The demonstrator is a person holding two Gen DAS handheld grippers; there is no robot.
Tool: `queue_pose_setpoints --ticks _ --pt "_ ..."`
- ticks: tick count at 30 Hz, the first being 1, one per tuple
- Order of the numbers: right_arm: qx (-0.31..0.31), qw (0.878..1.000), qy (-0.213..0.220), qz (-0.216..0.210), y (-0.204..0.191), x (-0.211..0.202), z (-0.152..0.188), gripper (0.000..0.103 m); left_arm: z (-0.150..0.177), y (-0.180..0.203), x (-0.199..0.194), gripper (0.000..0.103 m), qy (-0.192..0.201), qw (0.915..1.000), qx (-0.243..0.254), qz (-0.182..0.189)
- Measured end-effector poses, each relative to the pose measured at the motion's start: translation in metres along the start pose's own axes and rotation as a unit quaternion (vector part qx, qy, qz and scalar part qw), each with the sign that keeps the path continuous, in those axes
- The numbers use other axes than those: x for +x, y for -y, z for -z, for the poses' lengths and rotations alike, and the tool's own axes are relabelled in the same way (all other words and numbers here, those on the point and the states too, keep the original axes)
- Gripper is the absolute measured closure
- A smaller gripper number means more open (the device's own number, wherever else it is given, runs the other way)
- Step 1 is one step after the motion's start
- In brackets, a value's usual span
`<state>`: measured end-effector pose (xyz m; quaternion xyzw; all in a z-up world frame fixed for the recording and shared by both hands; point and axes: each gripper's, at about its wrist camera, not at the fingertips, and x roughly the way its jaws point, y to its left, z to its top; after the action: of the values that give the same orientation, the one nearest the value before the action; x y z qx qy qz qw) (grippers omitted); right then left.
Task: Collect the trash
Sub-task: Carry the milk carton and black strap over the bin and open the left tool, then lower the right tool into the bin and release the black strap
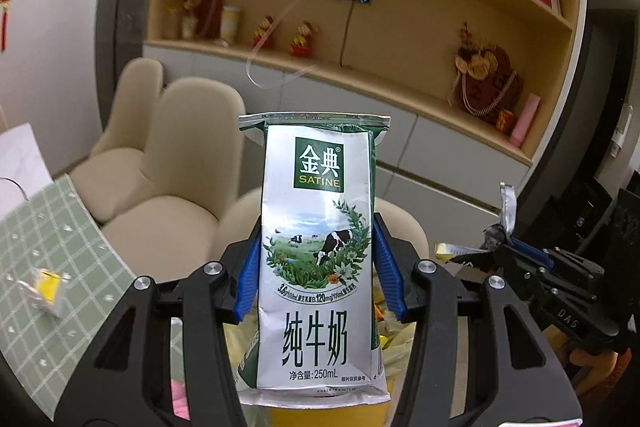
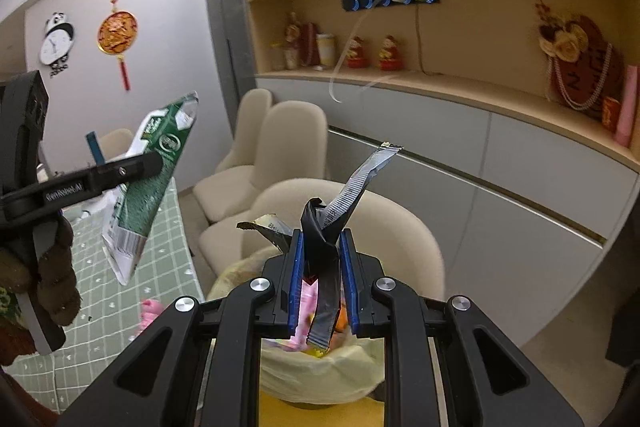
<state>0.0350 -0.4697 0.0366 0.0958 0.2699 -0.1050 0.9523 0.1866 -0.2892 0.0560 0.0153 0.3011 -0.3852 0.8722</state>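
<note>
So the bin (image 2: 320, 375) with the pale yellow liner is your anchor here, sitting right below both grippers, just beside the green checked counter (image 2: 120, 299) and in front of the beige chairs (image 2: 292, 143). There's already some pink and orange rubbish inside it.

Biggest thing you've got is the flattened Satine milk carton (image 1: 320, 251), hanging above the bin in your left gripper (image 1: 318, 267). The blue fingers (image 1: 249, 267) are clamped on its two long edges about mid-height, so it stands upright. It looks empty and squashed, so light, but the coated card is slick and the flat body will buckle if you squeeze harder. Mid-height on the edges seems like the right hold to me.

Your right gripper (image 2: 320, 279) is also over the bin, fingers closed on a crumpled black and silver foil wrapper (image 2: 324, 251), with a strip sticking up past the tips. Weighs nothing, floppy, crinkly, and it might cling to the pads when released, so I'd guess a little shake helps.

Smallest bit: a yellow and clear packet (image 1: 44, 289) lying on the counter, off to the side of the bin, not collected yet.
</note>
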Motion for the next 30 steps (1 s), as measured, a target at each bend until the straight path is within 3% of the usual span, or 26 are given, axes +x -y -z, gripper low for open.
queue_pose_setpoints --ticks 11,14,16,20,24,30 --pt "0.036 0.998 -0.031 0.033 0.035 0.026 0.010 0.085 0.032 0.001 0.111 0.056 -0.091 0.9923 -0.004 0.083" --pt "0.041 0.998 -0.039 0.039 0.038 0.034 0.013 0.085 0.056 0.000 0.155 0.056 -0.159 0.9836 -0.006 0.085" --pt "0.041 0.997 -0.043 0.044 0.040 0.038 0.013 0.085 0.070 0.001 0.179 0.058 -0.210 0.9754 -0.004 0.068" --pt "0.047 0.996 -0.052 0.052 0.045 0.047 0.017 0.085 0.088 0.011 0.213 0.058 -0.275 0.9596 0.021 0.055" --pt "0.051 0.995 -0.061 0.057 0.047 0.053 0.020 0.085 0.095 0.020 0.234 0.058 -0.303 0.9507 0.040 0.050" --pt "0.052 0.994 -0.071 0.064 0.049 0.059 0.024 0.085 0.095 0.025 0.229 0.058 -0.298 0.9511 0.050 0.062"
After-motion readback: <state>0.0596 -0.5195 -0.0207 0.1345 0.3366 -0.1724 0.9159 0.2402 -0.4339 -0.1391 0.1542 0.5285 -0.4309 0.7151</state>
